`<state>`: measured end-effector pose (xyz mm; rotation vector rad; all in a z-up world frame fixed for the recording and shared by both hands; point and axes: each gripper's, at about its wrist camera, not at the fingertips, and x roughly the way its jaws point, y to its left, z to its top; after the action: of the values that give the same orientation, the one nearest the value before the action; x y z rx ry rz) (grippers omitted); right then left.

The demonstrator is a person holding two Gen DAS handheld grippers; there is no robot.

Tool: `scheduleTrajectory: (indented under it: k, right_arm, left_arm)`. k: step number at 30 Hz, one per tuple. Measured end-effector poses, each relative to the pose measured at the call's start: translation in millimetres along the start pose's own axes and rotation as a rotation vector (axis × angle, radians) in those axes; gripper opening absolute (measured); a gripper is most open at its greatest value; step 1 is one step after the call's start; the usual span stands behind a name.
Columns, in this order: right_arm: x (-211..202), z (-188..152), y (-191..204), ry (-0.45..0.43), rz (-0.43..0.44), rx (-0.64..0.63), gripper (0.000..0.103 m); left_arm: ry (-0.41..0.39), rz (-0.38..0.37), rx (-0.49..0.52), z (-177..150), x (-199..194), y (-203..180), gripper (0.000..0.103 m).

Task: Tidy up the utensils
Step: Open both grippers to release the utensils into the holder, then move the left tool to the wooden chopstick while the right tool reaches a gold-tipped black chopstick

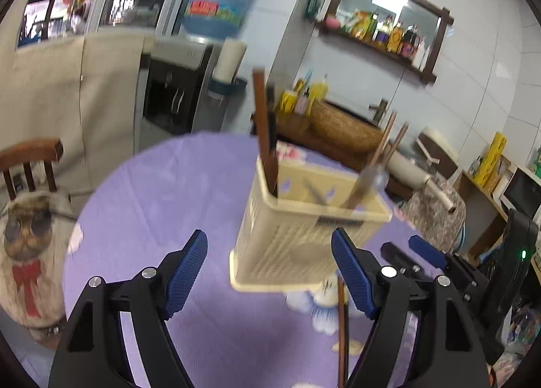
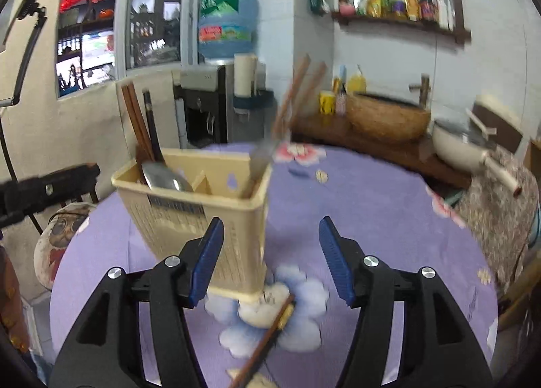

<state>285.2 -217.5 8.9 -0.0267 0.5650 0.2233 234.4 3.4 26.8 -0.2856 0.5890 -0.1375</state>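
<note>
A beige plastic utensil basket stands upright on the round purple table. It holds brown chopsticks, a metal spoon and more blurred chopsticks at its other end. One brown chopstick lies on the table in front of the basket. My left gripper is open and empty, just before the basket. My right gripper is open and empty, at the basket's right corner, above the loose chopstick.
A wooden chair with a cushion stands left of the table. A water dispenser stands behind. A counter with a woven basket and a pan lies to the right. My right gripper shows in the left wrist view.
</note>
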Motion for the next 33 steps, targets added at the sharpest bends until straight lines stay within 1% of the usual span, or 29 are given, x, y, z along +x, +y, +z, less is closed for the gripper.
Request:
scheduleTrajectory:
  k: [3, 6, 8, 11, 12, 13, 15, 16, 19, 21, 23, 25, 28, 31, 33]
  right_arm:
    - [13, -25, -13, 0.118, -0.015, 0.067, 0.059]
    - [27, -53, -19, 0.224, -0.041, 0.109, 0.059]
    - [32, -67, -17, 0.266, -0.059, 0.106, 0.058]
    - [35, -83, -13, 0.305, -0.084, 0.099, 0.058]
    - [36, -86, -13, 0.313, -0.089, 0.098, 0.058]
    - [36, -87, -11, 0.303, -0.098, 0.096, 0.058]
    - [36, -87, -9, 0.305, -0.145, 0.075, 0.058]
    - [36, -88, -8, 0.312, -0.155, 0.067, 0.058]
    - [42, -92, -9, 0.332, -0.101, 0.097, 0.058]
    - [39, -92, -9, 0.319, -0.118, 0.098, 0.058]
    - [35, -92, -10, 0.302, -0.115, 0.119, 0.058]
    - [33, -92, -12, 0.302, -0.098, 0.138, 0.058]
    - [38, -90, -8, 0.321, -0.067, 0.132, 0.058]
    - [39, -88, -2, 0.331, -0.06, 0.118, 0.058]
    - [41, -87, 2, 0.332, -0.093, 0.08, 0.058]
  left_arm:
    - [0.066, 0.025, -0.023, -26, 10, 10, 0.074]
    - [0.108, 0.042, -0.028, -46, 14, 16, 0.074]
    - [0.122, 0.057, -0.036, -56, 15, 20, 0.074]
    - [0.137, 0.066, -0.034, -65, 15, 22, 0.074]
    - [0.14, 0.069, -0.029, -67, 15, 22, 0.074]
    - [0.14, 0.073, -0.023, -68, 15, 21, 0.074]
    - [0.137, 0.083, -0.01, -70, 14, 19, 0.074]
    - [0.138, 0.083, -0.005, -71, 13, 18, 0.074]
    - [0.152, 0.071, -0.006, -76, 14, 17, 0.074]
    - [0.159, 0.074, -0.003, -79, 16, 16, 0.074]
    - [0.166, 0.072, -0.008, -81, 16, 17, 0.074]
    - [0.169, 0.07, -0.012, -82, 16, 18, 0.074]
    - [0.167, 0.071, -0.015, -82, 16, 18, 0.074]
    - [0.168, 0.072, -0.01, -83, 16, 17, 0.074]
    - [0.171, 0.072, -0.012, -84, 17, 17, 0.074]
